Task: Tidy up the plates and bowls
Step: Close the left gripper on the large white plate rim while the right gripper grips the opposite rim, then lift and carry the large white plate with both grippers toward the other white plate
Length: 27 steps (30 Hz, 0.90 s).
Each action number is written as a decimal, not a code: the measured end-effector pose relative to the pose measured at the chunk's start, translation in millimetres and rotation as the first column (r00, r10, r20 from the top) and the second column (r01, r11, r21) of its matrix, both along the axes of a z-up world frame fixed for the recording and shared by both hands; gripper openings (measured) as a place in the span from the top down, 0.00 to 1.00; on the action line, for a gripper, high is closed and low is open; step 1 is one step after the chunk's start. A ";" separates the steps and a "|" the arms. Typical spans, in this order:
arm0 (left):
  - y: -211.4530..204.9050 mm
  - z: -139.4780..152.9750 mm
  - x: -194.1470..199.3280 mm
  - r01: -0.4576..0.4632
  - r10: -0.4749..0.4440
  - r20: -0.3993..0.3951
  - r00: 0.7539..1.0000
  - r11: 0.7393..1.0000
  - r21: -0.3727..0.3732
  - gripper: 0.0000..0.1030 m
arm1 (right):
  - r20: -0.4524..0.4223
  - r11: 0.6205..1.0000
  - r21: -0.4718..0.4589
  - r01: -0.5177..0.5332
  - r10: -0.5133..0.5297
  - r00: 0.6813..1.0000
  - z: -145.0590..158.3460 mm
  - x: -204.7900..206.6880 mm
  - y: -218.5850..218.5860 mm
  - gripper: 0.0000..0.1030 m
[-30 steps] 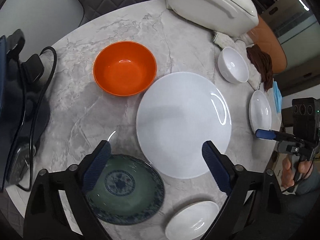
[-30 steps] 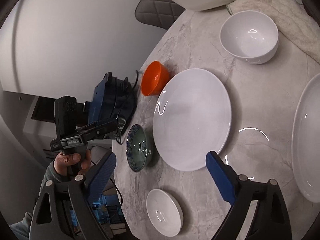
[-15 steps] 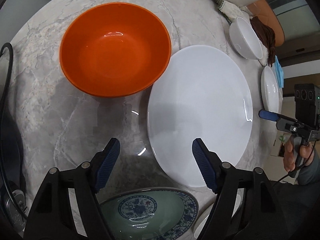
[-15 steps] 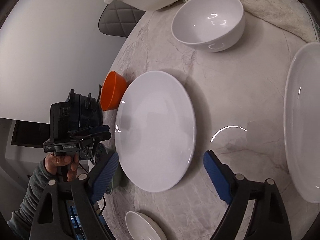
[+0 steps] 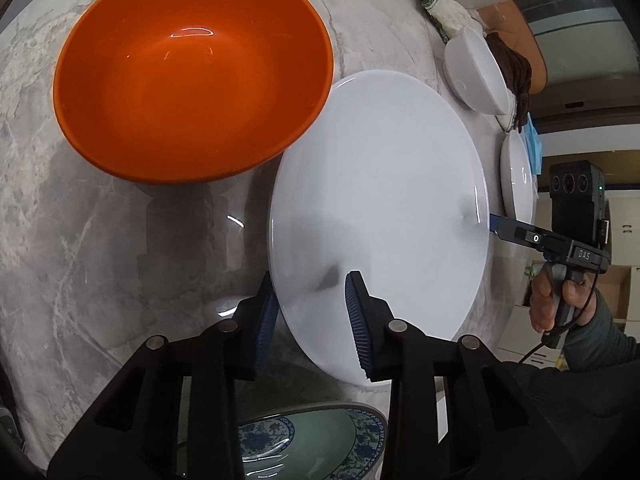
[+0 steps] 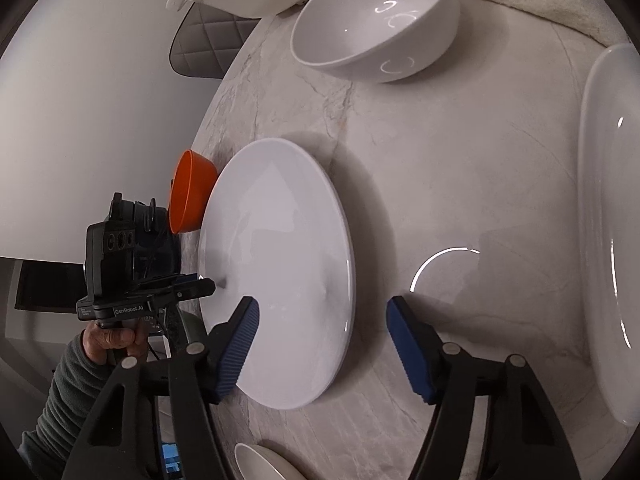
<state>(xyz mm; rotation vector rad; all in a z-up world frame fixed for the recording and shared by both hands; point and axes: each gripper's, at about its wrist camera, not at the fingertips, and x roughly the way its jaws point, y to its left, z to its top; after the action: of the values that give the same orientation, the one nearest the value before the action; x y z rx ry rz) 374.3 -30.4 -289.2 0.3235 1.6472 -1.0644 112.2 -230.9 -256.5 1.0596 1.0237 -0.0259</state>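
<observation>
Your left gripper point(image 5: 310, 312) straddles the near-left rim of the big plate point(image 5: 380, 216): one blue pad sits under or outside the edge, the other lies over the plate's top face, with a clear gap between them, so the jaws are partly drawn in but not yet pinching the rim. Your right gripper point(image 6: 322, 344) comes at the same plate point(image 6: 276, 300) from the opposite side, jaws spread wide; its left pad lies over the plate's face and its right pad hangs over bare table point(image 6: 460, 184), so the rim on that side sits between them and nothing is held. The plate lies flat on the marble in the middle of the table, touching or nearly touching the orange bowl point(image 5: 192, 68) on its far-left edge, with the white bowl point(image 6: 376, 20) beyond it, the side plate point(image 6: 608, 240) off to your right and the patterned dish point(image 5: 312, 448) just under your left gripper. What matters is that the plate sits directly between your two hands, each on its own rim, and the left is the more committed. I judge the next move to be a pinch on both rims, then a level lift; watch the orange bowl, which may get nudged as the plate rises.
</observation>
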 end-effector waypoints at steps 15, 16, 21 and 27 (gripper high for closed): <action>17.0 9.3 15.3 -0.038 0.038 0.042 0.998 0.999 -0.006 0.83 | -0.018 1.000 0.022 0.020 -0.020 1.000 -16.3 17.1 -8.9 0.87; 16.0 9.8 14.7 -0.035 0.035 0.050 0.998 0.999 -0.001 0.83 | -0.022 1.000 0.012 0.012 -0.012 1.000 -15.1 18.6 -7.8 0.87; 15.5 11.7 10.5 -0.038 0.036 0.078 0.996 0.999 0.026 0.82 | -0.034 1.000 0.012 0.001 0.000 0.999 -15.0 22.3 -3.9 0.86; 13.3 10.7 5.8 -0.052 0.049 0.076 0.996 0.998 0.038 0.82 | -0.040 1.000 0.018 -0.003 0.004 0.999 -14.7 20.4 -2.7 0.86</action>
<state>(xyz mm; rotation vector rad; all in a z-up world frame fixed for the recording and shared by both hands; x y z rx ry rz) 380.1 -17.1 -278.5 0.3424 1.6033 -0.9715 132.6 -233.6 -271.2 1.0774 1.0643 -0.0351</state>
